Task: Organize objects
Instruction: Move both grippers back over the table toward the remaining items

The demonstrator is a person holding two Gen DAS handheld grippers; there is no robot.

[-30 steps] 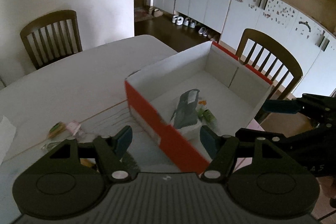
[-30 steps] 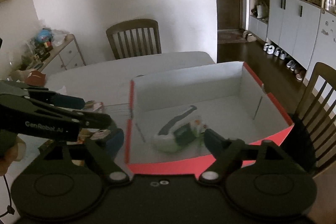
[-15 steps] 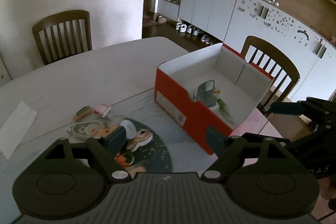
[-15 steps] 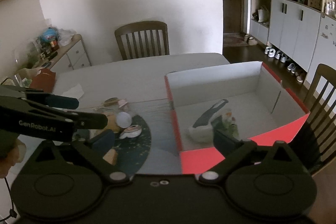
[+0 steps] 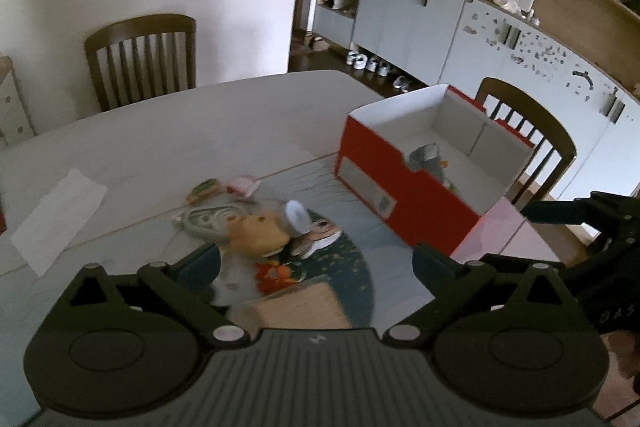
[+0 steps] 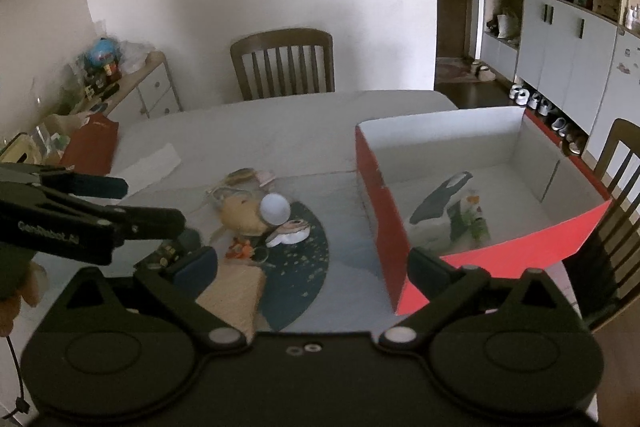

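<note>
A red box [image 5: 372, 163] with a white inside stands on the right of the table; a dark grey item [image 6: 440, 197] and a small green thing [image 6: 474, 219] lie in it. Left of the box is a loose pile on a dark round mat [image 6: 304, 267]: a tan plush [image 5: 256, 233], a white ball [image 6: 274, 209], a coiled cable [image 5: 204, 219], a pink packet [image 5: 242, 185] and a wooden block [image 5: 298, 307]. My left gripper [image 5: 314, 261] hangs over this pile, its jaws opening with nothing between them. My right gripper [image 6: 310, 263] stands open and empty near the box's front corner.
A white paper sheet [image 5: 56, 215] lies on the table's left part. Wooden chairs stand behind the table [image 6: 282, 63] and beside the box [image 5: 528, 123]. A cluttered sideboard [image 6: 132, 87] is at the far left, and cabinets [image 5: 420, 23] line the right wall.
Both grippers drew back from over the box towards the pile, so the box now sits to the right in both views. Both pairs of jaws widened, the right pair earlier.
</note>
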